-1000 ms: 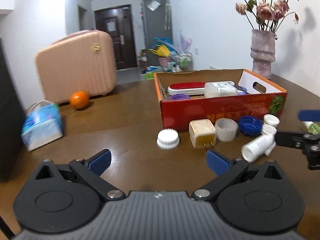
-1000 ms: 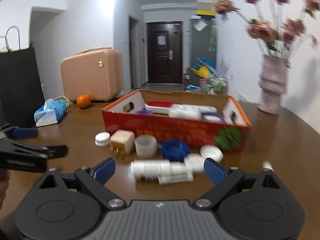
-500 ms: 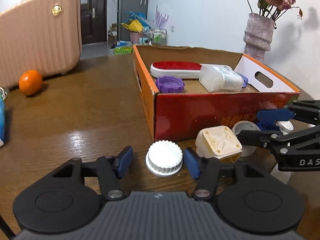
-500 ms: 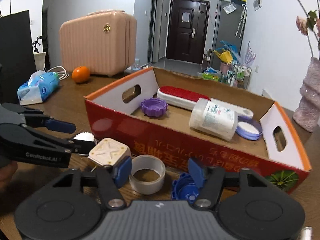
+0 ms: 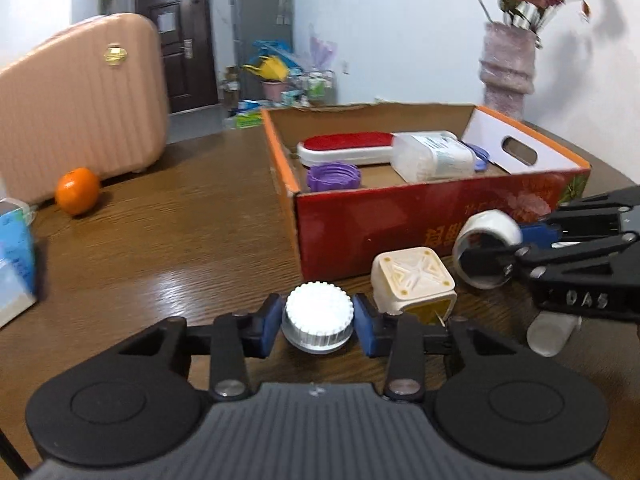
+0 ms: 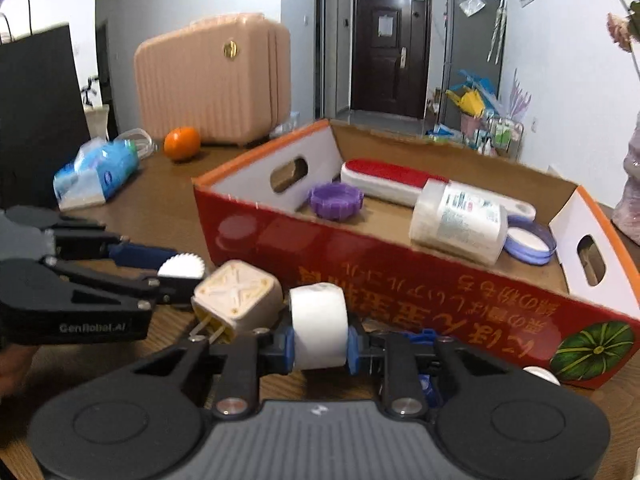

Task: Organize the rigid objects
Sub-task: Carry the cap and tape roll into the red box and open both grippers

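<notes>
Two blue pads of the left tongs (image 5: 319,322) are closing on a white ridged cap (image 5: 318,317), which sits between them with both pads against its sides, in the left wrist view. Just right of these tongs stands a cream cube plug (image 5: 412,280) on the brown tabletop (image 5: 160,240). Farther right, the right tongs (image 5: 516,242) reach in from the edge, pinching a white cup (image 5: 486,254) that is tipped on its side with its mouth toward the camera. Beyond the tongs stands a red cardboard box (image 5: 400,224) holding a purple lid (image 5: 333,176), a red-topped brush (image 5: 348,146) and a clear labelled jar (image 5: 434,156). Far left lies an orange (image 5: 77,191).

From the right wrist view, the right tongs (image 6: 319,345) are closing on the white cup (image 6: 319,326), pads pressed to its two sides. Just left of them the cream cube plug (image 6: 238,300) is tilted. The left tongs (image 6: 176,276) come in from the left edge, gripping the white ridged cap (image 6: 182,267). Straight ahead is the red cardboard box (image 6: 400,280).
</notes>
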Tool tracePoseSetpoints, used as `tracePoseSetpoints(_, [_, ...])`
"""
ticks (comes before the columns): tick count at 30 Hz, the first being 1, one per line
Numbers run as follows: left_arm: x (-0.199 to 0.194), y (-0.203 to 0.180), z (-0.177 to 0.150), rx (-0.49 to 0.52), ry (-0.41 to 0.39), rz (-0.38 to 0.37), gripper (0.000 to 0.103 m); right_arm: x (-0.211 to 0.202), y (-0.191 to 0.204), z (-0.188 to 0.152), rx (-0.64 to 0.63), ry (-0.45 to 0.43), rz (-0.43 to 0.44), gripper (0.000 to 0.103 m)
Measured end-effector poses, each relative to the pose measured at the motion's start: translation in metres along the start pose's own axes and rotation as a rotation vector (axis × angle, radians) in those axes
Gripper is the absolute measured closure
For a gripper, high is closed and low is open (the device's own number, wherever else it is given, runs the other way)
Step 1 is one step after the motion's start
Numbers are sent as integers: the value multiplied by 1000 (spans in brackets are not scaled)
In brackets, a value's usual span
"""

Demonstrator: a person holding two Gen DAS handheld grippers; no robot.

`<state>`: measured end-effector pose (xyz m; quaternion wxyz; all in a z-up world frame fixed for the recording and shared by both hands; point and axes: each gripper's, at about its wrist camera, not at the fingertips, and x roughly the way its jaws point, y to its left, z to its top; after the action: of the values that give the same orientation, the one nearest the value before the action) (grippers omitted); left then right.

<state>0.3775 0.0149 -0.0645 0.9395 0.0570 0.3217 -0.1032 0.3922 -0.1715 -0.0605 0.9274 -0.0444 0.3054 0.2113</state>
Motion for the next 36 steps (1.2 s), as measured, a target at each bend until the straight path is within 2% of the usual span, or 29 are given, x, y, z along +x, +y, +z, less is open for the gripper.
tracePoseSetpoints(4, [-36,-1,-8,-73,-44,8,64,-35,6,-4,18,-63,-27,79])
tracePoseSetpoints(8, [-76,-15,-23,-88,-57,17,64,-78,15,-23,33,-84,-42,79])
tracePoseSetpoints(15, [-140,-38,-47,-200,-99,-77,64,-157,20,-59,37,-120,-93,79])
tracePoseSetpoints(22, [-176,-69,-52,-154,-141,-103,64,-204,19,-89,73,-138,-124,79])
tracePoseSetpoints(26, [-170,-82,-46,-113,-133,-130,64,-209,9,-97,103,-144,-133,79])
tracePoseSetpoints(29, [-154,-87,-27,-74,-139,-143,64,-205,-10,-91,151,-175,-159,79])
tracePoseSetpoints(33, [-116,-81,21,-34,-161,-159,64,-182,-48,-58,185,-193,-144,79])
tracePoseSetpoints(36, [-61,-70,65,-48,-108,-187,64,-148,-79,-21,191,-164,-126,79])
